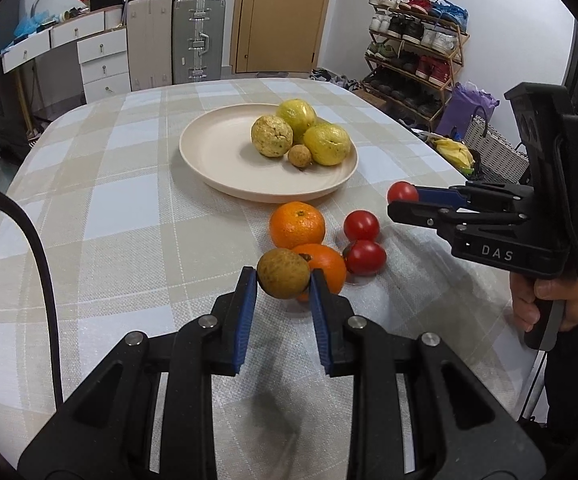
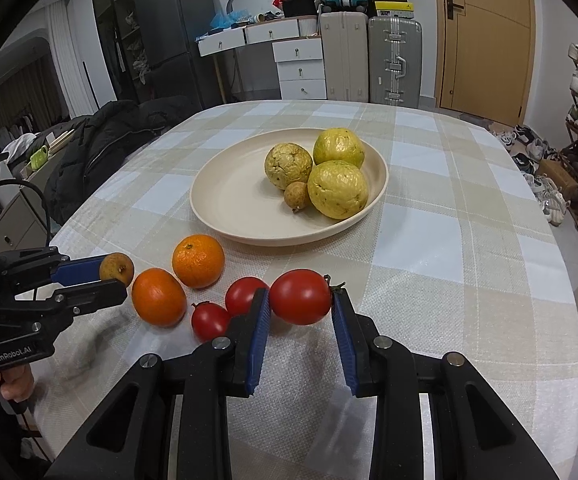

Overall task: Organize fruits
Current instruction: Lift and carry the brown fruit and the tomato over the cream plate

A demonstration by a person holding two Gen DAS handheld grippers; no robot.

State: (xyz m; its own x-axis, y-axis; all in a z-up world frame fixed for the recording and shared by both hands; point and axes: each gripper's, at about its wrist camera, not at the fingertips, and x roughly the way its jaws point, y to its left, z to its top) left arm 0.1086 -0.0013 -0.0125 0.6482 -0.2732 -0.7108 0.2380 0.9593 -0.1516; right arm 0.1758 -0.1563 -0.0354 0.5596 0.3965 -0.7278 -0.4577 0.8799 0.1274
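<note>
My left gripper (image 1: 283, 280) is shut on a small brown longan (image 1: 283, 273), held just above the checked tablecloth near two oranges (image 1: 297, 225). It also shows in the right wrist view (image 2: 111, 274). My right gripper (image 2: 300, 300) is shut on a red tomato (image 2: 300, 296), lifted beside two other tomatoes (image 2: 243, 294). It shows in the left wrist view (image 1: 399, 200). The cream plate (image 1: 217, 148) holds three yellow-green guavas (image 1: 271, 136) and one small longan (image 1: 299, 156).
The table edge (image 1: 469, 184) curves close on the right. Beyond it stand a shoe rack (image 1: 417, 52) and a basket with bananas (image 1: 455, 154). A black coat (image 2: 109, 144) lies past the left edge. Suitcases and drawers line the far wall.
</note>
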